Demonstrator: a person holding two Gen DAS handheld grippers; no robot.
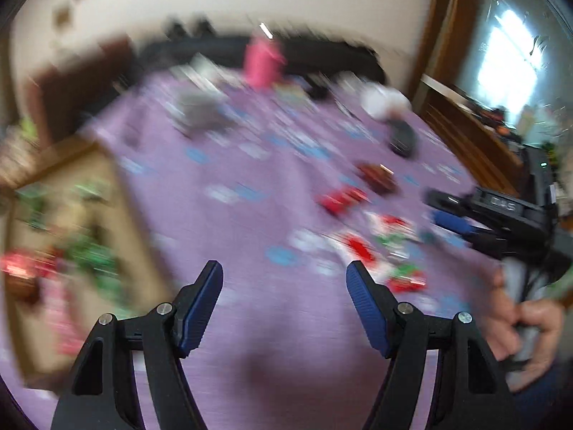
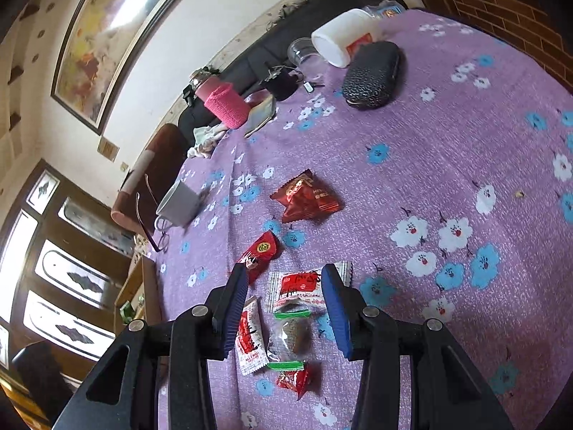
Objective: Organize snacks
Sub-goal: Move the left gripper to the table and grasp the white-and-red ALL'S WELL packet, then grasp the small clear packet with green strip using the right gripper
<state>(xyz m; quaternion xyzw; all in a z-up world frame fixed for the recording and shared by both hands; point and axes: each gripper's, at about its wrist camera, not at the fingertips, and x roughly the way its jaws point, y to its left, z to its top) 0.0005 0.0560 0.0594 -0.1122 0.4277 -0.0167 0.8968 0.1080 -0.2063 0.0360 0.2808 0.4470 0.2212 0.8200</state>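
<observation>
Snacks (image 2: pixel 288 317) sharp from right wrist; left wrist blurred.

Purple tablecloth (image 2: pixel 447 165) with blue-white flowers; red snack packets (image 2: pixel 304 199).

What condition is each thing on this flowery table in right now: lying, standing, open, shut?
Right tool: open, empty, poised over the snacks.
Left tool: open, empty.
Clear green-ended packet: lying flat, sealed.
Dark red packet: lying puffed up, apart from the others.
White tub: tipped on its side.
Glasses case: shut.
Grey mug: upright.
</observation>
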